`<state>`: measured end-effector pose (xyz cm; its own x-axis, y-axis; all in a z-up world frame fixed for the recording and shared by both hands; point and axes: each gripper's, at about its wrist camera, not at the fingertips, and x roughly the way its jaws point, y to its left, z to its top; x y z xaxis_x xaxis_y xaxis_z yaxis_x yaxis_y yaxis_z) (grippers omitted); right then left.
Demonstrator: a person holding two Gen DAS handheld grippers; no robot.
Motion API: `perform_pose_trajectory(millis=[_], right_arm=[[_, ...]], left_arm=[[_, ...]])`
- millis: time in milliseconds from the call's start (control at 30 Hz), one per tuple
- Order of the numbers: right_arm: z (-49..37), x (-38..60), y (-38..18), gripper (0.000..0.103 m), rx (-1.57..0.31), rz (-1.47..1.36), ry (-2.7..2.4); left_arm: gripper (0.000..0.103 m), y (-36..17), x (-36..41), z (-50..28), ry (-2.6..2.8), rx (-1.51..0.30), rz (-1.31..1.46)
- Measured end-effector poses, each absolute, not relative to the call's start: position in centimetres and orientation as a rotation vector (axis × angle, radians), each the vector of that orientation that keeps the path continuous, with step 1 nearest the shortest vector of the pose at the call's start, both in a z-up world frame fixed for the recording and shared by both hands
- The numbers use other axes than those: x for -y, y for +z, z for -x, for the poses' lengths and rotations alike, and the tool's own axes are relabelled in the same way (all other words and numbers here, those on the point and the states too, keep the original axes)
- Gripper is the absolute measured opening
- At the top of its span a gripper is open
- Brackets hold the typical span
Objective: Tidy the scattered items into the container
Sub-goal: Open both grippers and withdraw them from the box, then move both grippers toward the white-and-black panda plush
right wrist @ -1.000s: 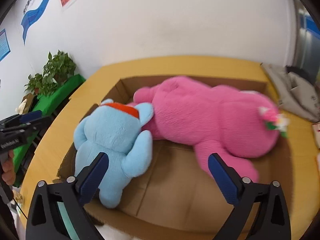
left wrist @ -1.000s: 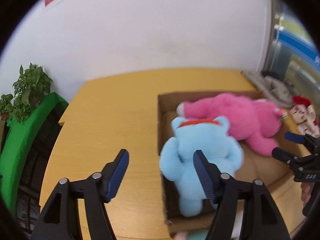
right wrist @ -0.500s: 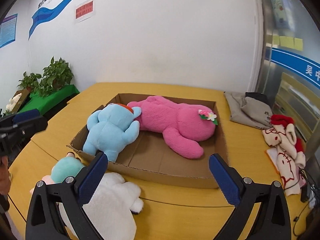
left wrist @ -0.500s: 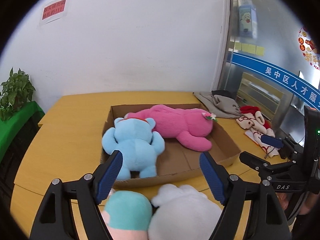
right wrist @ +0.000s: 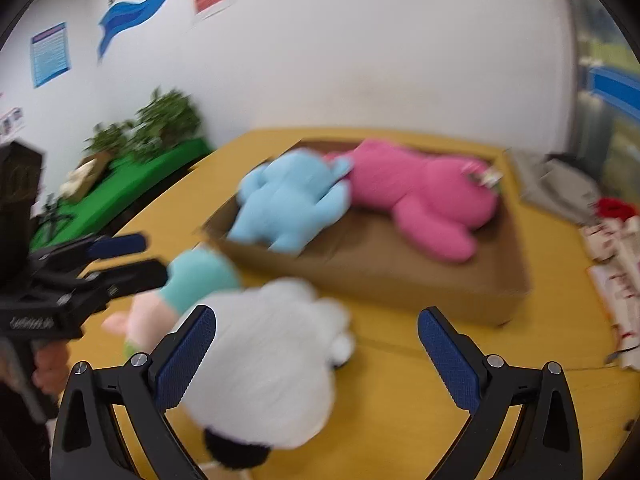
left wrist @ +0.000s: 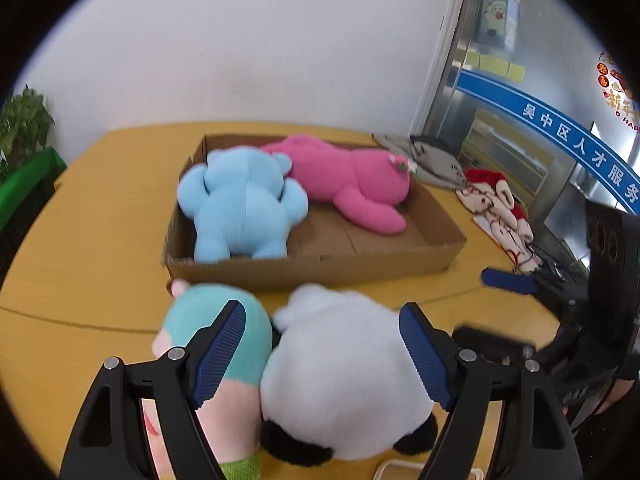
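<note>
A shallow cardboard box [left wrist: 360, 268] [right wrist: 384, 292] on the yellow table holds a light blue plush [left wrist: 240, 204] [right wrist: 288, 200] and a pink plush [left wrist: 352, 180] [right wrist: 424, 192]. In front of the box lie a white plush with black paws [left wrist: 340, 376] [right wrist: 264, 356] and a teal-capped pink plush [left wrist: 216, 344] [right wrist: 192, 280]. My left gripper [left wrist: 322, 350] is open just above the white plush, its jaws to either side. My right gripper [right wrist: 316, 356] is open over the white plush's right side; it also shows in the left wrist view [left wrist: 508, 280].
A grey cloth [left wrist: 432, 156] and a red and white plush [left wrist: 500, 208] lie on the table right of the box. A green stand with plants [right wrist: 136, 176] is at the table's left. A white wall is behind.
Both grippers have pulled back from the box toward the table's near edge and dropped lower. The white and teal plushes have come into view under them. Both stay open.
</note>
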<state>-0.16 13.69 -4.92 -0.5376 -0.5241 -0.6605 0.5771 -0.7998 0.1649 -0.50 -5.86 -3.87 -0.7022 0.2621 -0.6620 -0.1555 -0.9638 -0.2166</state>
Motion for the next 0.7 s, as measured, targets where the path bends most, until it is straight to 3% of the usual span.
perform_pose_trajectory(millis=[167, 300, 700], right_arm=[[-0.6, -11.8, -9.6, 0.103, -0.055, -1.056, -2.132], [-0.9, -10.8, -12.1, 0.102, -0.169, -1.090, -2.128], [1.2, -18.7, -11.2, 0.102, -0.128, -1.134, -2.265]], left_arm=[[0.079, -7.1, 6.3, 0.9, 2.621, 0.266, 1.192], [0.079, -8.6, 6.1, 0.8, 2.574, 0.288, 1.228], [0.079, -8.8, 5.9, 0.5, 2.497, 0.363, 1.188]])
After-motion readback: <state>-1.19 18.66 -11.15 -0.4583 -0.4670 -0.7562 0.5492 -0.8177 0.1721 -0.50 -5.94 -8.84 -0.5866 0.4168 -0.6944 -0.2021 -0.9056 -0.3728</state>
